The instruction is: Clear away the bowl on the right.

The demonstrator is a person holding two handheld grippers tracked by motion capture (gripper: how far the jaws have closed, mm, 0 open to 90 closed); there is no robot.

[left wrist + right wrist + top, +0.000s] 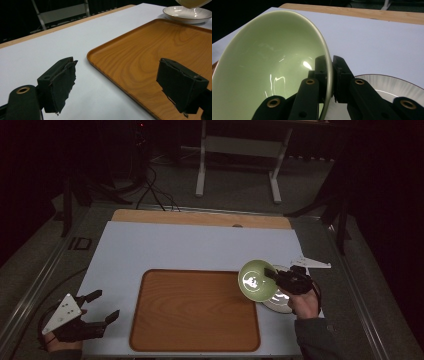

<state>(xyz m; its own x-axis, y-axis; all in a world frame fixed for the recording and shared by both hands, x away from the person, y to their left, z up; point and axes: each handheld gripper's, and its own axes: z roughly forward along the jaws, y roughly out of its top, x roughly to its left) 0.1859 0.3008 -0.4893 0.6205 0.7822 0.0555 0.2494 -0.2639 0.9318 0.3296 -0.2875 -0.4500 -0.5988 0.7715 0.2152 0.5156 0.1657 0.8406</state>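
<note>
The right gripper (pixel 274 275) is clamped on the rim of a glossy pale green ceramic bowl (pixel 256 280): in the right gripper view one black jaw sits inside the bowl (pixel 269 67) and the other outside it, with the thin rim pinched between them. The bowl is held clear of the table and tipped so that its hollow faces up toward the high camera. Directly beneath the gripper and the bowl lies a round white plate with a dark rim line (pixel 278 302), resting on the table; in the right gripper view its ribbed inner surface (pixel 392 86) shows just beyond the outer jaw. The person's right hand (pixel 305 302) grasps the gripper from behind, and the grey three-cornered plate (pixel 311 263) on the gripper juts out on its far side.

Out from the bowl's side away from the hand lies a rectangular brown wooden tray with rounded corners (pixel 195 310), flat on a white sheet (pixel 190 245) that covers the table. The bowl's edge hangs over the tray's near corner.

The left gripper (pixel 102 305) hangs well apart from all this, past the tray's opposite side, with its jaws spread wide and nothing between them. In the left gripper view its pads (pixel 62 80) frame the tray's edge (pixel 120 72) and the white sheet, and the white plate (pixel 187 15) sits far ahead beyond the tray, with the bowl's underside (pixel 192 3) just above it.
</note>
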